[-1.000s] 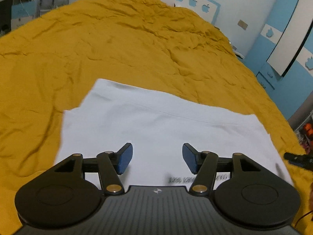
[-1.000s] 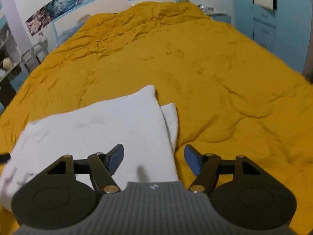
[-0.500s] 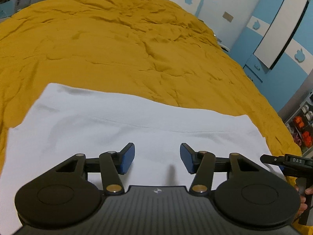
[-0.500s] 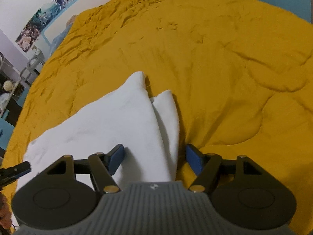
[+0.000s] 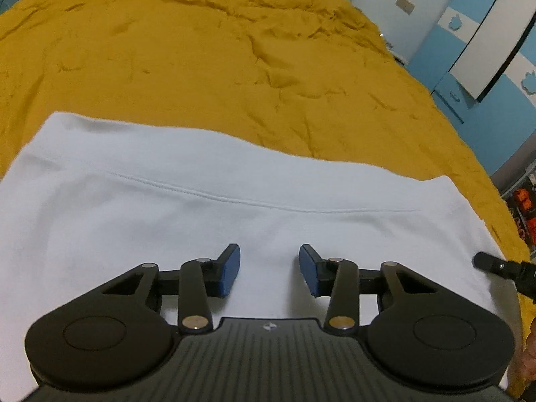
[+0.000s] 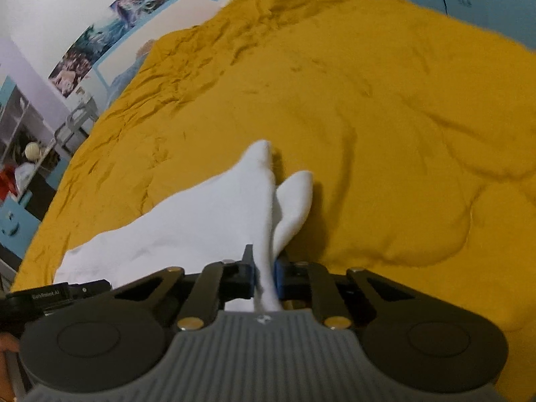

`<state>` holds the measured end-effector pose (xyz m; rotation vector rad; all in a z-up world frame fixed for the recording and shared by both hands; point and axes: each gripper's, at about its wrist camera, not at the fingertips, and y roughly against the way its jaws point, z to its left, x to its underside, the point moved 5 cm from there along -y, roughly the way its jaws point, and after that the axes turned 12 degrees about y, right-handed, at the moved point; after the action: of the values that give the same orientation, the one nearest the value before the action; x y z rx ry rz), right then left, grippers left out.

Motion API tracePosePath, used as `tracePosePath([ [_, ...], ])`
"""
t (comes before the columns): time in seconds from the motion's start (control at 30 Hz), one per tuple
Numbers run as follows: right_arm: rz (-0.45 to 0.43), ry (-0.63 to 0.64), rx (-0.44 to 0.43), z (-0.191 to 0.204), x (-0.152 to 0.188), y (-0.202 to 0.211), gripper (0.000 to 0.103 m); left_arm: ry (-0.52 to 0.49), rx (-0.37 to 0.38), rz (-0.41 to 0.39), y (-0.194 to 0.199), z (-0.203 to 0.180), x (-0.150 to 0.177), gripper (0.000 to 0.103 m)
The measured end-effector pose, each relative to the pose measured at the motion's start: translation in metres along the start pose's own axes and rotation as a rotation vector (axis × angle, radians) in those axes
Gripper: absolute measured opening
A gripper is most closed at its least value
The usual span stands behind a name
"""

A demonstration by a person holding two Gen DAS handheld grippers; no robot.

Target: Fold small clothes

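Observation:
A white garment (image 5: 201, 214) lies partly folded on the yellow bedspread (image 5: 201, 67), with a stitched hem line running across it. My left gripper (image 5: 269, 269) is open and hovers low over the garment's near part, holding nothing. In the right wrist view my right gripper (image 6: 264, 274) is shut on the right edge of the white garment (image 6: 207, 221), and the pinched cloth stands up in a ridge between the blue pads. A second layer (image 6: 294, 197) pokes out to the right of the ridge. The right gripper's tip also shows in the left wrist view (image 5: 502, 268).
The yellow bedspread (image 6: 368, 117) spreads wide beyond and to the right of the garment. Blue and white cupboards (image 5: 485, 50) stand to the right of the bed. A desk and shelves (image 6: 30, 154) stand at the left, posters on the wall behind.
My right gripper moved down to the garment's right edge and closed on it, lifting a ridge. My left gripper moved lower and closer over the cloth, still open.

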<state>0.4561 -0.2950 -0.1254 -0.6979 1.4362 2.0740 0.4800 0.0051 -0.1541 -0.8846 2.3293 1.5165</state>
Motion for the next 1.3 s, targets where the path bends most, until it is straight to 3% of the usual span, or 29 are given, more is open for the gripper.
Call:
tracePosePath([
  [0.1,-0.036,0.016,-0.014,0.022,-0.012,0.015,0.005,-0.017,0.012,-0.036,0.023,0.002,-0.003,0.049],
  [0.2,-0.062,0.085,0.023,0.055,-0.024,0.029,0.005,-0.049,-0.042,-0.077,0.05,0.007,-0.006,0.048],
  [0.4,-0.091,0.129,-0.027,0.137,-0.041,0.043,0.005,-0.049,-0.127,-0.16,0.109,0.034,-0.018,0.048],
  [0.53,-0.072,0.188,-0.04,0.2,-0.041,0.034,0.005,0.042,-0.078,-0.174,0.148,0.059,-0.027,0.048],
  [0.67,-0.047,0.212,-0.068,0.258,-0.04,0.017,0.005,0.05,-0.072,-0.195,0.17,0.076,-0.034,0.048],
  [1.0,0.03,0.311,-0.068,0.379,-0.005,-0.038,0.005,0.137,-0.076,-0.134,0.154,0.137,-0.027,0.048],
  [1.17,0.165,0.407,-0.047,0.398,0.041,-0.081,0.005,0.189,-0.065,-0.096,0.137,0.168,-0.016,0.048],
  [1.3,0.192,0.418,-0.053,0.401,0.054,-0.091,0.005,0.224,-0.013,-0.095,0.129,0.178,-0.015,0.048],
])
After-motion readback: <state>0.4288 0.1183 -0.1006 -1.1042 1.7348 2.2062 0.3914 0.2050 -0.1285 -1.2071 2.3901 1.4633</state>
